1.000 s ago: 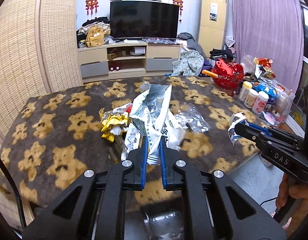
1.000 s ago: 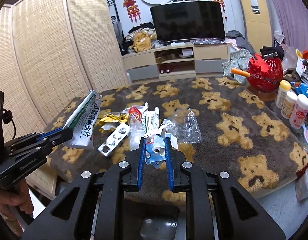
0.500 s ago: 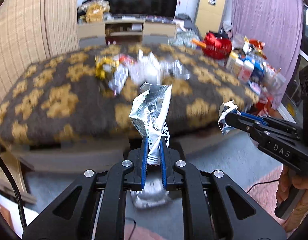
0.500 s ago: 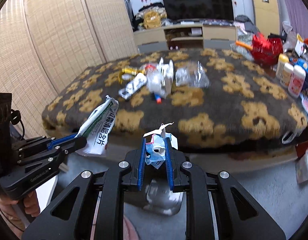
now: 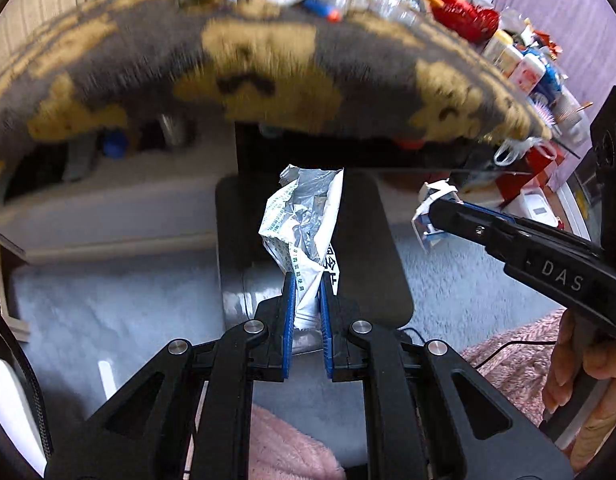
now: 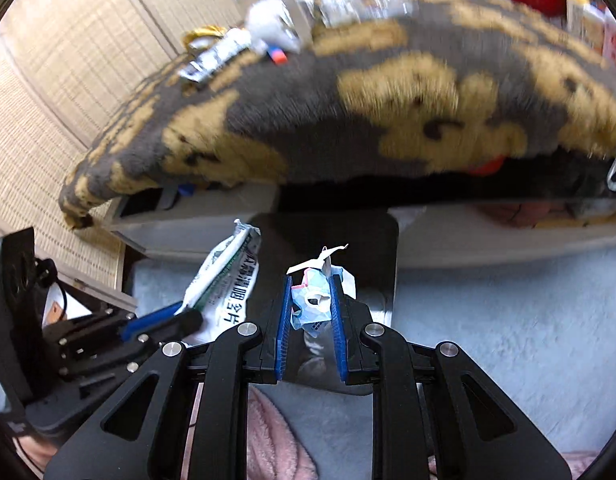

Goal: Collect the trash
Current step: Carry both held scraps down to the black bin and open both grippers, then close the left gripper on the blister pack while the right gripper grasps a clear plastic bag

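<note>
My left gripper (image 5: pixel 307 280) is shut on a crumpled white and silver foil packet (image 5: pixel 306 224) with green print, held over a dark bin (image 5: pixel 388 256) on the floor below the table edge. The packet also shows in the right wrist view (image 6: pixel 224 280). My right gripper (image 6: pixel 310 284) is shut on a small crumpled blue and white wrapper (image 6: pixel 314 300), over the same bin (image 6: pixel 372 240). The right gripper also shows in the left wrist view (image 5: pixel 436 210), to the right of the packet. More trash (image 6: pixel 236 48) lies on the table top.
The table wears a grey blanket with tan bears (image 5: pixel 268 80), overhanging the bin. Bottles and a red basket (image 5: pixel 468 20) stand at its right end. A woven screen (image 6: pixel 68 80) stands at left. Pale carpet (image 6: pixel 508 340) and a pink rug (image 5: pixel 520 356) cover the floor.
Both grippers have dropped from table height to below the table edge, tilting down over the bin. Each still holds its piece of trash.
</note>
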Demonstrator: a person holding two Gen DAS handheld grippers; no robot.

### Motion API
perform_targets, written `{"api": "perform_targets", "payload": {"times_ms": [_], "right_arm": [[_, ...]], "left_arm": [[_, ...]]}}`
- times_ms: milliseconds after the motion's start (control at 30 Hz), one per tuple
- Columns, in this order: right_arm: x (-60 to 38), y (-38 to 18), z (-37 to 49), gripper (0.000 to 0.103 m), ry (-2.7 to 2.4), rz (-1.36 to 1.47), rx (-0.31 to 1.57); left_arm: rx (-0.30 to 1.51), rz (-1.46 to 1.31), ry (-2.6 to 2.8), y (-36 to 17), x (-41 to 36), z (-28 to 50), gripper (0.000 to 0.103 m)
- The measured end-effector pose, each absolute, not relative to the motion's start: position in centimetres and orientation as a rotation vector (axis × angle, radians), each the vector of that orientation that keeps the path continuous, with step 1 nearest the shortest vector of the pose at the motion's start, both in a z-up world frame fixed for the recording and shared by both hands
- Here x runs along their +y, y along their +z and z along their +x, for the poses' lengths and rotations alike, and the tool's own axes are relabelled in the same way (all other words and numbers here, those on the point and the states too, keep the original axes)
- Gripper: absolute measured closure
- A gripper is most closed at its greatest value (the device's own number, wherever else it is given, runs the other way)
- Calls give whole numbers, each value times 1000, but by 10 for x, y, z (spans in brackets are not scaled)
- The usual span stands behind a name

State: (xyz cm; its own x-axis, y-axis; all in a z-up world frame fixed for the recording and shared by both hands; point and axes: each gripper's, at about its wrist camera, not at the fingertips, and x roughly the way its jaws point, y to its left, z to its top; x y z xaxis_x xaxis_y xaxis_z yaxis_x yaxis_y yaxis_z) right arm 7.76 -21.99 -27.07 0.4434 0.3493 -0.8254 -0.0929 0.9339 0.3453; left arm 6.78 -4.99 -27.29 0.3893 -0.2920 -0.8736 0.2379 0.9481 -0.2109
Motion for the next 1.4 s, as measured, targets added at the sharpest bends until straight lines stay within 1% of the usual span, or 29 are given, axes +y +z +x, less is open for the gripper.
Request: {"api": "perform_targets", "payload": {"times_ms": [100,233,267,300,333,400,467,533,567,600,633,667,700,733,800,833,1167,1400], "right_arm": [[-219,-291,87,82,269,299,1127],[-218,-301,94,80,257,313,1148],[-217,-302,96,77,258,317,1153],[-216,-302,98,74,258,321,1154],[-216,-302,99,72,257,319,1154],[-215,-299,101,52,251,314,1150],[-216,-294,101,51,242,308,1140],[-218,-289,102,46,229,302,1129],[-219,-285,102,38,217,297,1117],[-221,-281,102,28,206,292,1106],[-225,-274,101,23,185,285,1085],[-227,-269,100,13,172,282,1072],[-230,-261,99,6,152,276,1050],[-234,-252,97,4,138,271,1030],[-239,-236,94,4,132,268,991],[-241,-230,93,4,132,270,979],[-255,-161,108,4,132,303,823],[-239,-139,150,3,179,313,773]], "left_arm": [[1147,-57,-345,-287,-52,74,92],[1162,-64,-351,-293,-52,79,91],[1162,-66,-351,-294,-52,80,90],[1165,-69,-350,-294,-52,82,85],[1165,-72,-349,-294,-51,83,76],[1161,-75,-336,-292,-49,84,66],[1156,-72,-328,-290,-47,83,63],[1146,-62,-313,-285,-43,82,53],[1141,-56,-308,-283,-43,81,50],[1130,-47,-298,-279,-40,80,44],[1120,-38,-290,-274,-39,78,37],[1111,-32,-283,-270,-37,77,34],[1096,-24,-270,-264,-35,76,25],[1081,-18,-255,-257,-31,75,17],[1051,-13,-236,-243,-25,72,10],[1035,-14,-230,-235,-22,72,9],[917,-31,-212,-177,-7,91,8],[869,-19,-197,-160,0,125,8]]}}
